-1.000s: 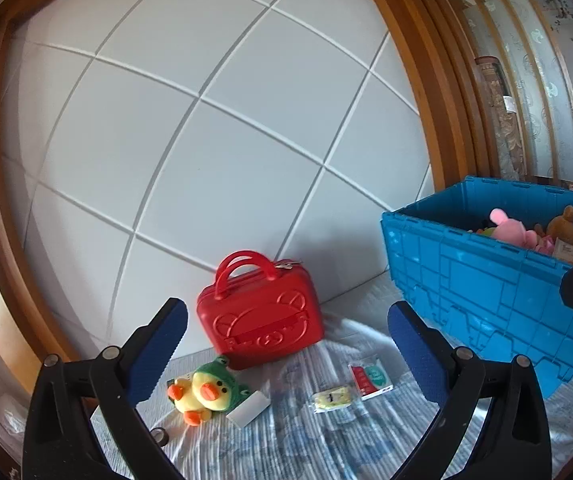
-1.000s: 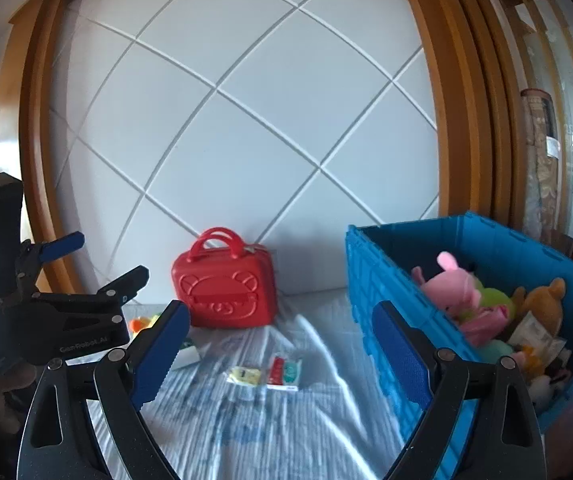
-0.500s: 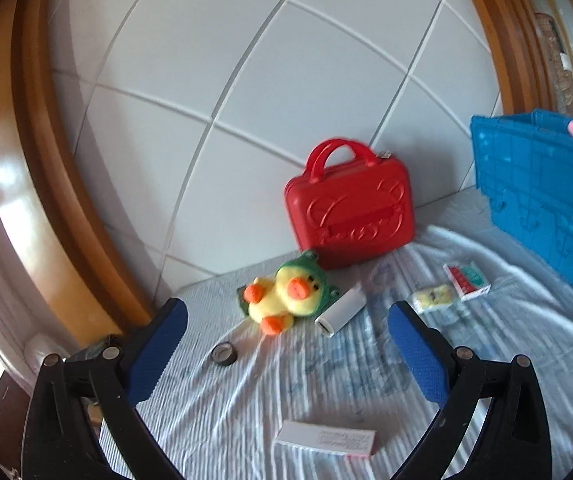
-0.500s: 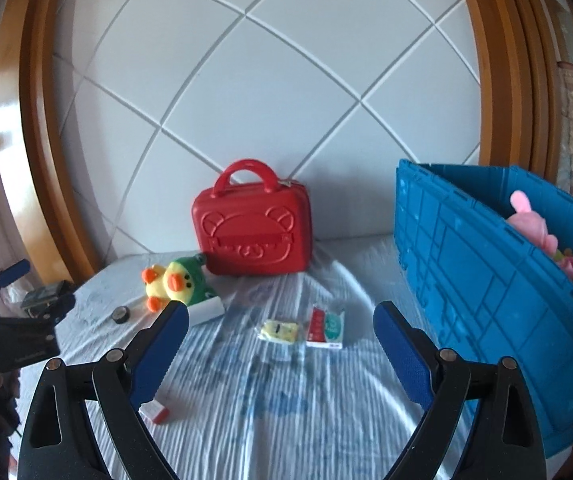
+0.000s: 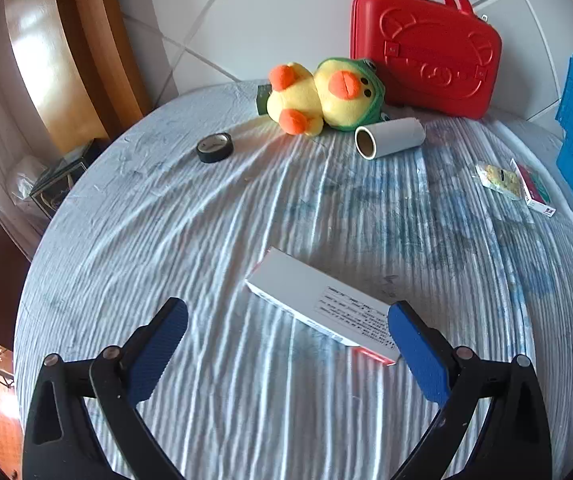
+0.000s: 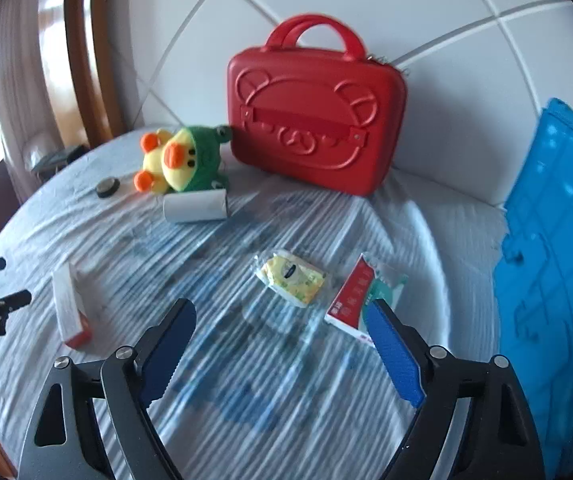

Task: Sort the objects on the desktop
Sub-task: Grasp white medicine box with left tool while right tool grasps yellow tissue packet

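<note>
Both tongs dropped twd table | L tongs open, empty | R tongs closing, empty | white box red-ended, flat

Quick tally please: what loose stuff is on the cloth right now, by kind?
Plush duck: 1
Red case: 1
Tape roll: 1
Paper tube: 1
Boxes, white box and red-green box: 2
Yellow packet: 1
Total: 7
</note>
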### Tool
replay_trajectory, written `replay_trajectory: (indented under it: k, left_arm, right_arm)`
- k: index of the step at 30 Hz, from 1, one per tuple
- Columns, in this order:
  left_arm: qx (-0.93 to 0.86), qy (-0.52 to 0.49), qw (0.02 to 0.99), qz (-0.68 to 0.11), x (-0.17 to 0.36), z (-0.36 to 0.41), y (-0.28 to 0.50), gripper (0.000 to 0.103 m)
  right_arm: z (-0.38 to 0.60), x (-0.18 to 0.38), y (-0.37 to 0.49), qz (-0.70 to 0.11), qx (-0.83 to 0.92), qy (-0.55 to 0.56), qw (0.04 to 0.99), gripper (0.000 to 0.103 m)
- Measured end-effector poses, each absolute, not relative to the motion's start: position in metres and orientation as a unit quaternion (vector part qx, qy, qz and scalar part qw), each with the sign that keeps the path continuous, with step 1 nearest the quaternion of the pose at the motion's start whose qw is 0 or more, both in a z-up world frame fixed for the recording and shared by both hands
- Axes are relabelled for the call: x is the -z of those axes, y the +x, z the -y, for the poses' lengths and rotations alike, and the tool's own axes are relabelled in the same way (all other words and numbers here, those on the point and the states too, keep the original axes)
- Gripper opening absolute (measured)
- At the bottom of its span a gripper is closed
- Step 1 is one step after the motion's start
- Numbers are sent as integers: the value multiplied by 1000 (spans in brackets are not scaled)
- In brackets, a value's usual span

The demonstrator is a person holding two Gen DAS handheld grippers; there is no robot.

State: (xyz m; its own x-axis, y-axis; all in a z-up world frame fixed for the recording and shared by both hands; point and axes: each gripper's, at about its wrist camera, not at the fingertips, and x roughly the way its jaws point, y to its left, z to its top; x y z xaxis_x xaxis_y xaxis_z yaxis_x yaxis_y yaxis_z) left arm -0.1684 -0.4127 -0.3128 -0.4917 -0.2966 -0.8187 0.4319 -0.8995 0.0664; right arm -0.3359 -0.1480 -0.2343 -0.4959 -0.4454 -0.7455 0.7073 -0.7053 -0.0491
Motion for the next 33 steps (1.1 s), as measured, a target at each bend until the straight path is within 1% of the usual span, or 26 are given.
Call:
replay_trajectory:
  k: [2, 3, 7, 10, 13, 17, 19, 20, 21, 22, 24, 25, 26, 27, 28, 29, 30, 31, 33]
  left_arm:
    - [851, 471, 215, -90, 327, 411, -179, 102]
    - [846, 476, 218, -100, 332, 411, -182, 102]
    - [835, 484, 230, -127, 341, 415, -191, 102]
    - [823, 495, 234, -150, 351, 418, -198, 102]
    - [819, 500, 236, -151, 360, 416, -203, 102]
    - [810, 506, 250, -159, 371, 416, -206, 102]
    - [807, 503, 257, -171, 375, 417, -204, 102]
    - [806, 501, 260, -181, 377, 419, -202, 100]
    - [805, 496, 262, -195, 378, 421, -200, 98]
    - [804, 491, 261, -209, 379, 423, -197, 91]
    - [808, 485, 259, -214, 377, 423, -195, 84]
    - [810, 488, 252, -205, 376, 422, -196, 78]
    - [813, 490, 243, -201, 375, 422, -197, 69]
    - [816, 490, 234, -200, 373, 422, -197, 64]
    - [818, 491, 227, -196, 371, 422, -197, 56]
    - [821, 492, 224, -184, 370, 421, -197, 52]
    - [824, 493, 221, -169, 368, 419, -197, 50]
    - [827, 494, 218, -154, 367, 416, -196, 48]
    - [832, 495, 212, -131, 366, 411, -195, 46]
  right_arm:
    - [163, 254, -365, -195, 821, 388, 371, 83]
    - [171, 264, -379, -203, 808, 399, 382, 80]
    - [209, 306, -423, -252, 751, 426, 437, 78]
    - [230, 338, -442, -302, 709, 440, 460, 77]
    - [232, 358, -447, -327, 684, 441, 479, 76]
    - [223, 365, -452, -310, 687, 437, 492, 76]
    - [220, 366, -451, -313, 691, 432, 488, 75]
    - [219, 366, -450, -312, 692, 432, 487, 74]
    - [218, 366, -450, -311, 694, 433, 484, 72]
    - [217, 366, -450, -309, 696, 435, 479, 70]
    - [215, 365, -450, -303, 704, 444, 465, 58]
    - [214, 364, -450, -299, 708, 448, 456, 55]
    - [213, 363, -451, -295, 713, 452, 448, 51]
    - [212, 362, -452, -291, 717, 455, 440, 48]
    - [211, 362, -454, -286, 724, 458, 430, 46]
    - [209, 361, -454, -280, 730, 460, 421, 43]
    - [207, 360, -452, -274, 736, 462, 412, 41]
    - [204, 358, -449, -269, 742, 462, 405, 39]
    - [197, 356, -443, -255, 751, 467, 392, 36]
